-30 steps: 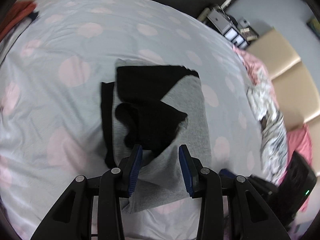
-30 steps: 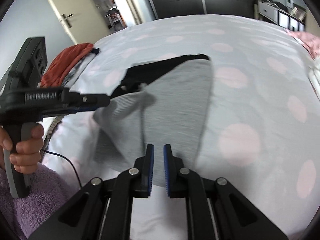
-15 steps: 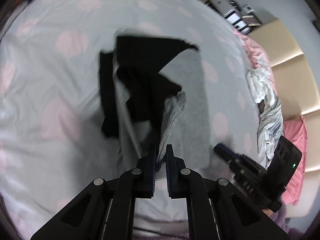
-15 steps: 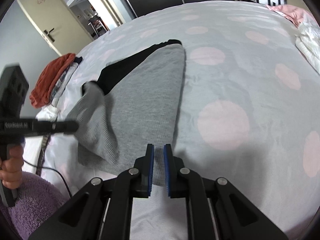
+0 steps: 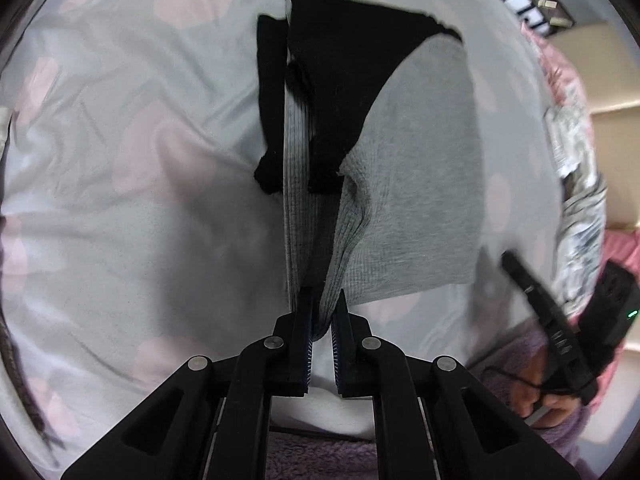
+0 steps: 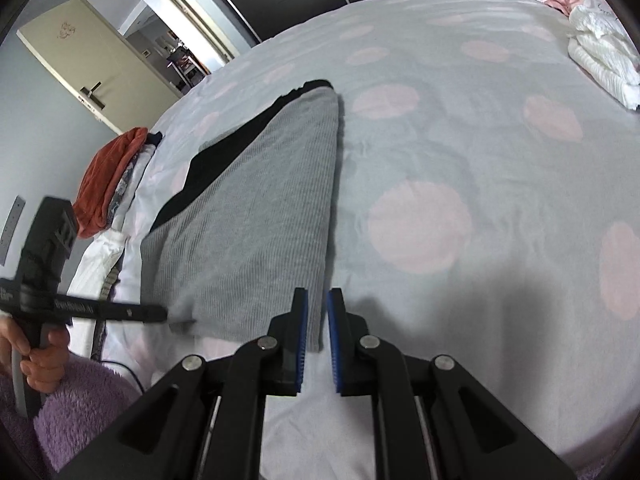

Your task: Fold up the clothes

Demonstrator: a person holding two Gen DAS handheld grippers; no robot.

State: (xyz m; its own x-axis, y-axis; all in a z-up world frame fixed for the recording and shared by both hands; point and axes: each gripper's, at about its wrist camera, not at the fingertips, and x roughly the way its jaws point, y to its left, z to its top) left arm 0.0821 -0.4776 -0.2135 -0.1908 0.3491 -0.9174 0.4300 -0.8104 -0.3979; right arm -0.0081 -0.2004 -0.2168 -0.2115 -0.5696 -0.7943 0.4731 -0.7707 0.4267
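Nearest, a lifted corner of the grey ribbed knit garment with black sleeves (image 5: 420, 184) was pinched by the left hand-held gripper (image 5: 321, 312), apparently so that side could be drawn over. The right hand-held gripper (image 6: 317, 316) was held almost pressed together over the garment's near hem corner; whether cloth was caught could not be told. The garment was spread on the pale bedsheet with pink dots (image 6: 480, 128). Beyond its far edge, open sheet was left for moving; a white folded pile (image 6: 600, 56) was well apart.
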